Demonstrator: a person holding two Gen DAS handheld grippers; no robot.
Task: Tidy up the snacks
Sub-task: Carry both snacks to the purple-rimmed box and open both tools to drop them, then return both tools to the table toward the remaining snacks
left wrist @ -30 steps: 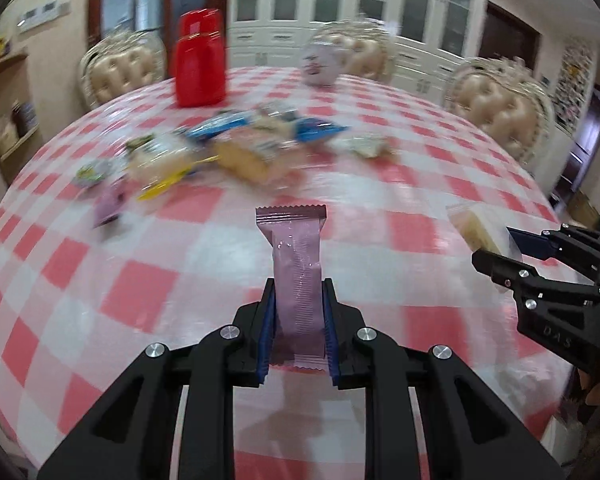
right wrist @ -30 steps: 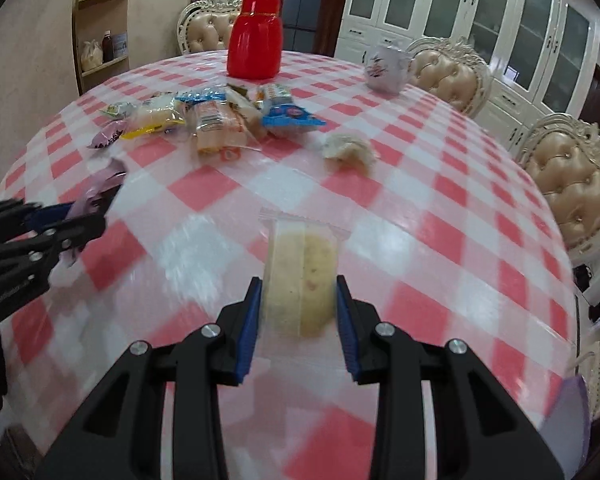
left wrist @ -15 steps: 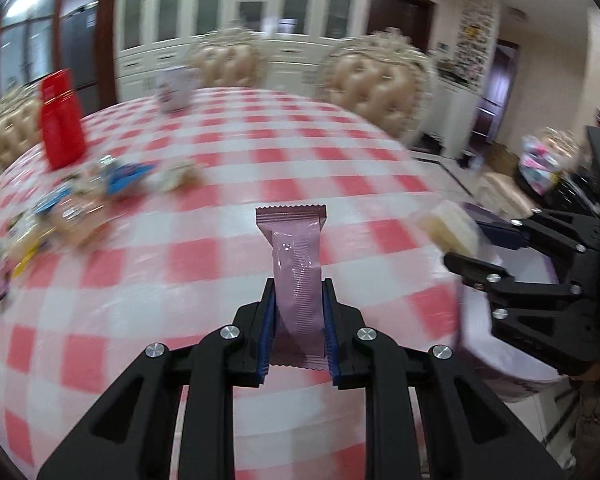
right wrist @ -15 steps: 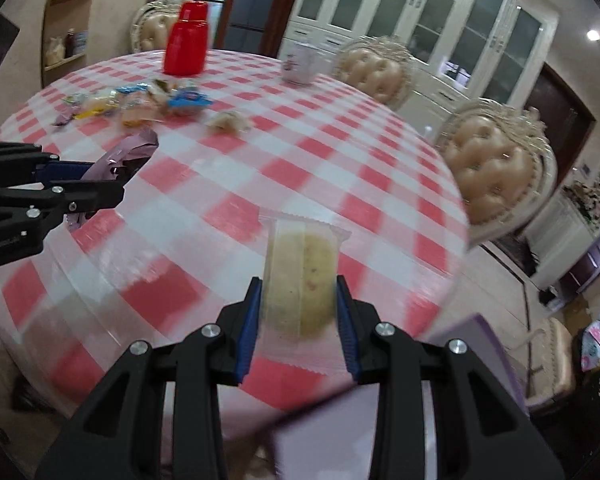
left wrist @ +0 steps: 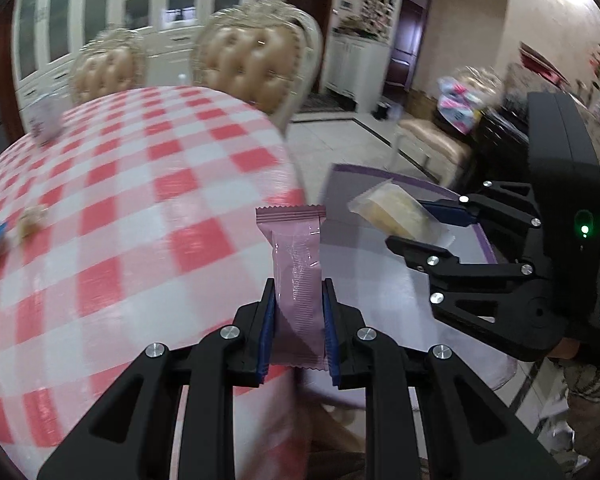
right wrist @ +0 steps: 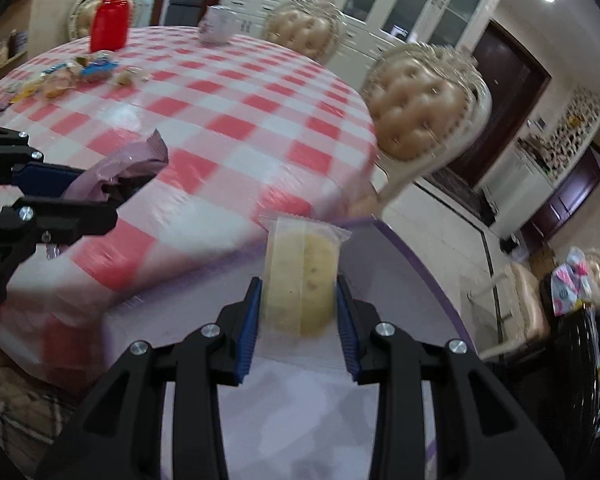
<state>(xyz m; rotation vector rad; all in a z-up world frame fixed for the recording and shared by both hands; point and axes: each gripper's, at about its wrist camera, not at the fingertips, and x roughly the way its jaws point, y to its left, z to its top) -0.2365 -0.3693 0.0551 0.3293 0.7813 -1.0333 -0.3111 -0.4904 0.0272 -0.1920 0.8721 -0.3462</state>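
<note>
Beside the checked bench, over a purple bin, the left claw grips a pink wafer packet and the right claw a wrapped cake slice. Releasing near the rim could drop either onto the floor.

Tufted chairs, white cabinets, tiled floor
</note>
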